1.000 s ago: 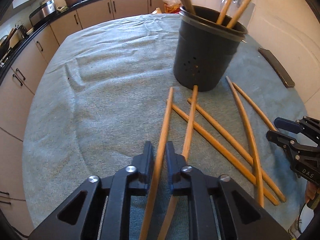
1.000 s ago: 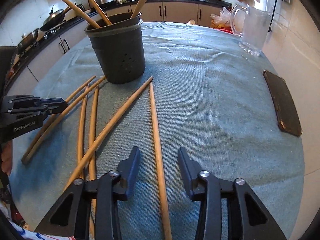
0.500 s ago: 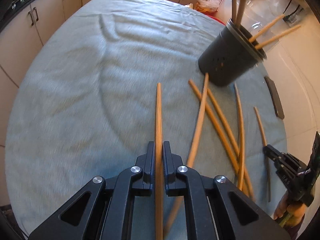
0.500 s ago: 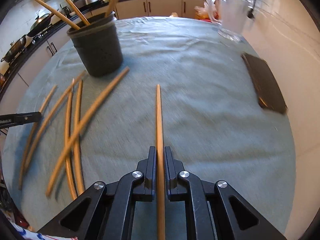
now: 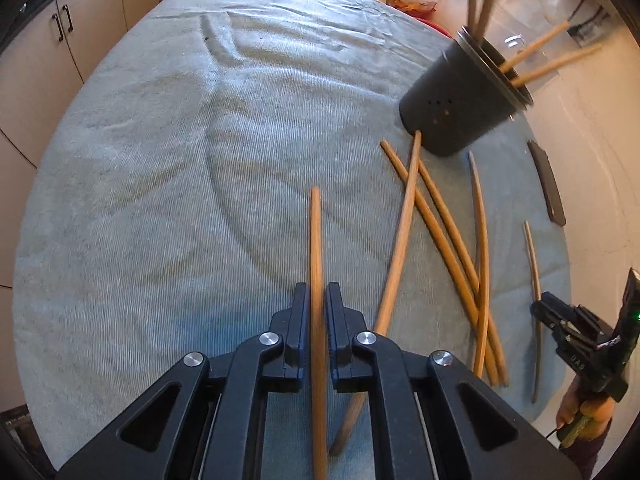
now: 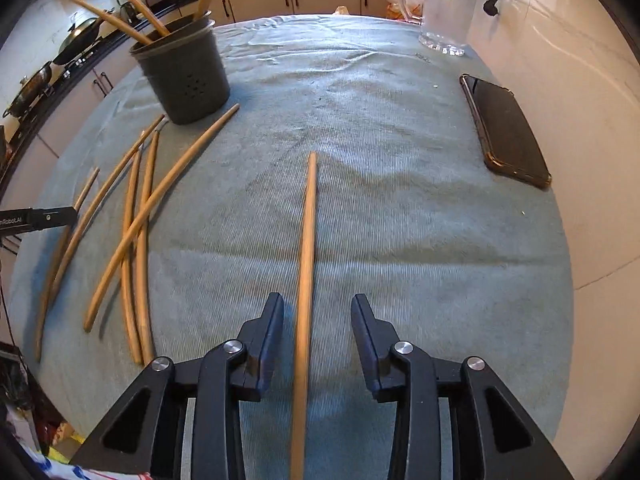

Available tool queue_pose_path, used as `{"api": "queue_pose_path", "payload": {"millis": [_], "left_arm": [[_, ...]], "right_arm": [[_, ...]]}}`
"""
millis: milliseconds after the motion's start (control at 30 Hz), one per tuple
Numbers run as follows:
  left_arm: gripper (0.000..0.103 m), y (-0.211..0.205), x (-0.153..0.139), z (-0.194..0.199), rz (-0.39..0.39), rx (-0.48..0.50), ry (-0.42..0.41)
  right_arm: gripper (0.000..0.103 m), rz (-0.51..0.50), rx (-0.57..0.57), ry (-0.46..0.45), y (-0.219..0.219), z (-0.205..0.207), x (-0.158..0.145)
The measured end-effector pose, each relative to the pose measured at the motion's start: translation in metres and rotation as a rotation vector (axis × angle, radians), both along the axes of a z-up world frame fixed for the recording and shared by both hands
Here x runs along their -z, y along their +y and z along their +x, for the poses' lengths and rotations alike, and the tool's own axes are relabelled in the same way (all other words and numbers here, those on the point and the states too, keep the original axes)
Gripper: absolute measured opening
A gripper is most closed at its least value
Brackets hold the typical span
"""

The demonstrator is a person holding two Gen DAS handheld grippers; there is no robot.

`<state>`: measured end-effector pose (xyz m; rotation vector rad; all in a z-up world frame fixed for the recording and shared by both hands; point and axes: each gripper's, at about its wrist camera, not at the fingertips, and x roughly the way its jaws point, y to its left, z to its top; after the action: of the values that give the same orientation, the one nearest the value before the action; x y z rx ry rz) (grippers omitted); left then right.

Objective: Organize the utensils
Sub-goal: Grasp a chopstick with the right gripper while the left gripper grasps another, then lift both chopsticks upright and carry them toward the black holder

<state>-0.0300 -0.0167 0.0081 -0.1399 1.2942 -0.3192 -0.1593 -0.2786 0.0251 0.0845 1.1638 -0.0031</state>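
My left gripper is shut on a long wooden stick that points forward over the grey cloth. Several more sticks lie crossed to its right, below the black holder, which has sticks standing in it. The jaws of my right gripper are opening. Another wooden stick lies between them, and the pads do not touch it. In the right wrist view the holder is at the far left, with the loose sticks in front of it.
A dark phone lies on the cloth at the right, and a clear glass jug stands at the far right. Kitchen cabinets and a counter with pots run behind the table. A hand holds the right gripper by the table's right edge.
My left gripper closed on its stick, carried it left of the pile and rolled. My right gripper closed on its stick half a second ago and has since spread its jaws again.
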Motion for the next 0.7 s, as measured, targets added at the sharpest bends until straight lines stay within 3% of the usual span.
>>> {"api": "queue_pose_path", "payload": {"millis": [233,533,700], "left_arm": [[0.008,-0.008,0.0,0.024,0.019,-0.004,-0.002],[0.007,-0.018,-0.001,0.025,0.049,0.0,-0.047],[0.007,-0.016,0.003,0.03,0.025,-0.03,-0.066]], "right_arm": [[0.032,-0.009,-0.003,0.035,0.0,0.031,0.001],[0.025,-0.052,-0.006,0.059,0.004,0.062,0.001],[0.007,-0.067,-0.008,0.033,0.009,0.066,0.0]]}}
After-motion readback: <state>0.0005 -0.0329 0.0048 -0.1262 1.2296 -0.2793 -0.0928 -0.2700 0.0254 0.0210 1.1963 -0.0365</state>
